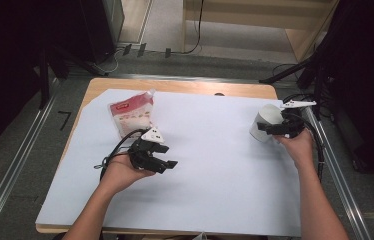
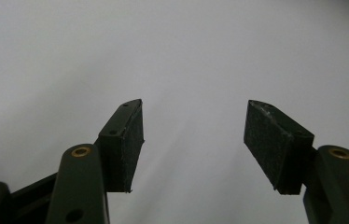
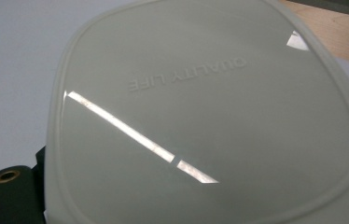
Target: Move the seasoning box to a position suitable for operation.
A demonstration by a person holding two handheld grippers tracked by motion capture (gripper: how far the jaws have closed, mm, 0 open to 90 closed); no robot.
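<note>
Two grippers differ: left gripper point(image 1: 167, 156) gapes empty, right gripper point(image 1: 270, 128) pinches the smooth grey container point(image 1: 266, 120), which could slip free.

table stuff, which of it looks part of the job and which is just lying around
Likely in the job:
- white container, at the right gripper; its lid reads QUALITY LIFE
- red and white pouch, near the open left gripper

Just lying about:
- cables on the floor
- wooden shelving
</note>
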